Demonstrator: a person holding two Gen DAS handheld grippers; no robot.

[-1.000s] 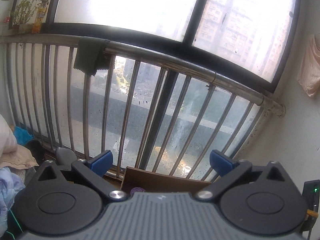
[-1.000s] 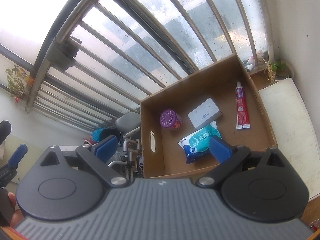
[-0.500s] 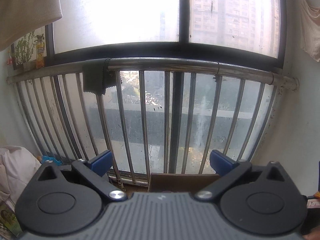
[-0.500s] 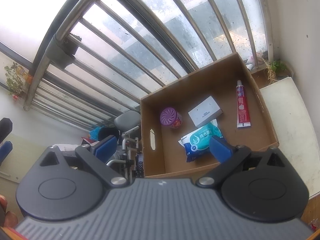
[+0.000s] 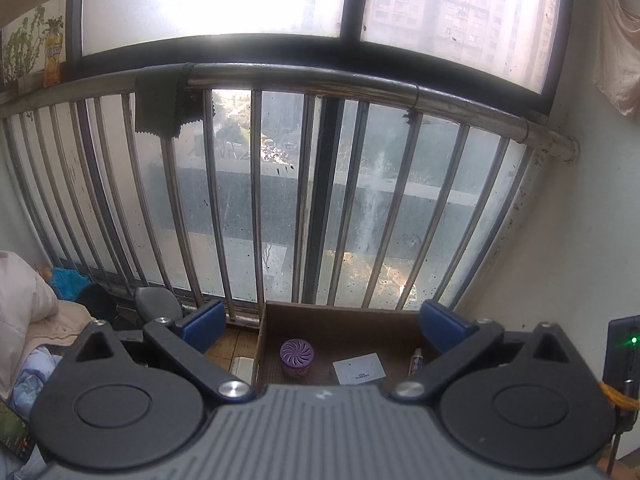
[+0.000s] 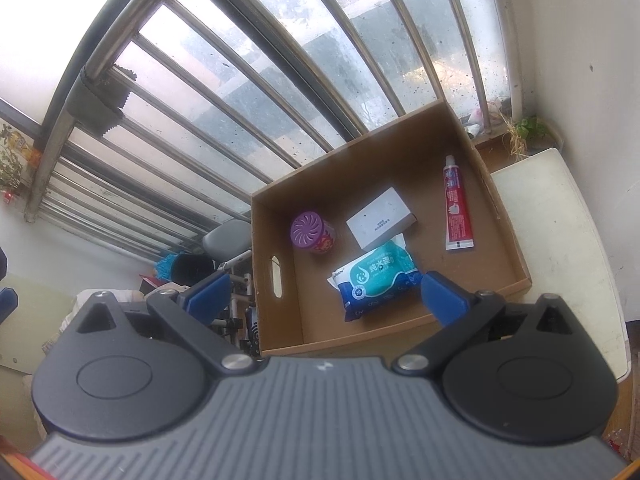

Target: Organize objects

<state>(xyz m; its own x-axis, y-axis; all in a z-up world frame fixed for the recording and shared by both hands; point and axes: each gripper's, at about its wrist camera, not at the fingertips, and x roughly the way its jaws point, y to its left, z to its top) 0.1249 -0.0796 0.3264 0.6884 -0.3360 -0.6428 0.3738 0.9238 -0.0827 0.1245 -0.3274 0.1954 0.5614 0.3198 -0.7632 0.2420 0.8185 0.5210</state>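
Cardboard box (image 6: 504,216) w/ 4 items sits by balcony railing (image 5: 320,80).

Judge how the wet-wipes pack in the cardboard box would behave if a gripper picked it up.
The wet-wipes pack looks like a soft, puffy film pouch, so it would probably sag and dent under the fingers. Its glossy wrapper may be slippery. Lying flat in the cardboard box, it seems unlikely to roll.

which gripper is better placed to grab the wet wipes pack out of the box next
Right. The right gripper is open, looking down into the cardboard box, with the wet wipes pack lying just ahead between its fingers. The left gripper, also open, faces the railing, and its view doesn't show the pack.
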